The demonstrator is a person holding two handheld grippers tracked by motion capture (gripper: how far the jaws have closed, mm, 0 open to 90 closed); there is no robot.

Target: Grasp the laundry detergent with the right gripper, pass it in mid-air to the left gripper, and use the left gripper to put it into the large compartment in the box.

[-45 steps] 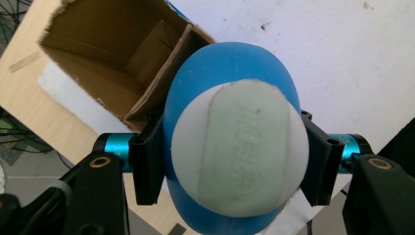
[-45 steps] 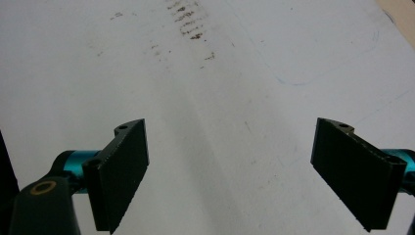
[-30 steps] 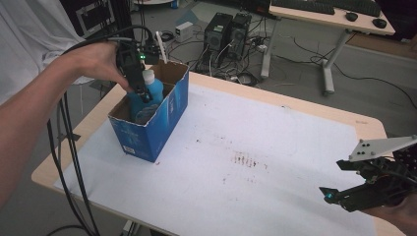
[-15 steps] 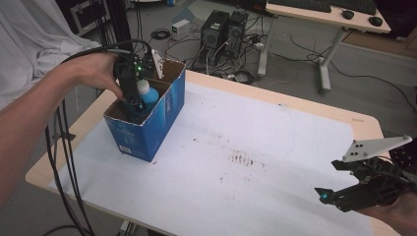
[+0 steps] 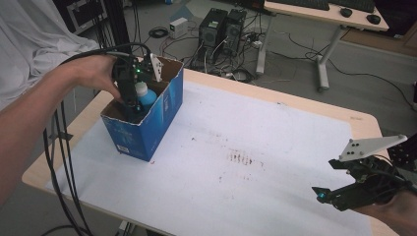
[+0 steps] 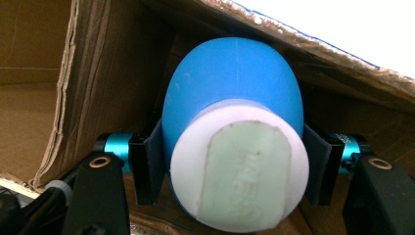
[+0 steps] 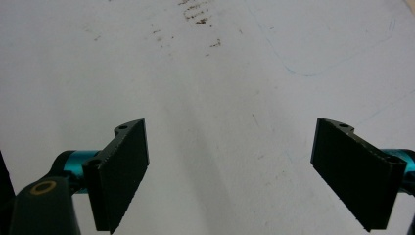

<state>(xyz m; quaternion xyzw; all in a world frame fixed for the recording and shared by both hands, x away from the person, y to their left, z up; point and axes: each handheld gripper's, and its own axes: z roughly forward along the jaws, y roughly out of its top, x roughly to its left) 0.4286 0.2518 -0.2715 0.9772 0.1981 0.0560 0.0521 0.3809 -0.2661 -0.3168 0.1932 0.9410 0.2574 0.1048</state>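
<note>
The blue bottle [image 6: 230,103] is clamped between the jaws of the left gripper [image 5: 132,93] and held low inside the cardboard box [image 5: 152,123]; only its release seems left. Well away from the box, the right gripper [image 5: 339,194] is held with jaws wide and empty over the bench [image 5: 275,132].

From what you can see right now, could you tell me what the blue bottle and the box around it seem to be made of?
The blue bottle looks like smooth, matte plastic, with an even colour and a white plastic-looking cap. The box appears to be corrugated cardboard: brown and creased inside, ragged along its torn rim, with blue print outside.
</note>
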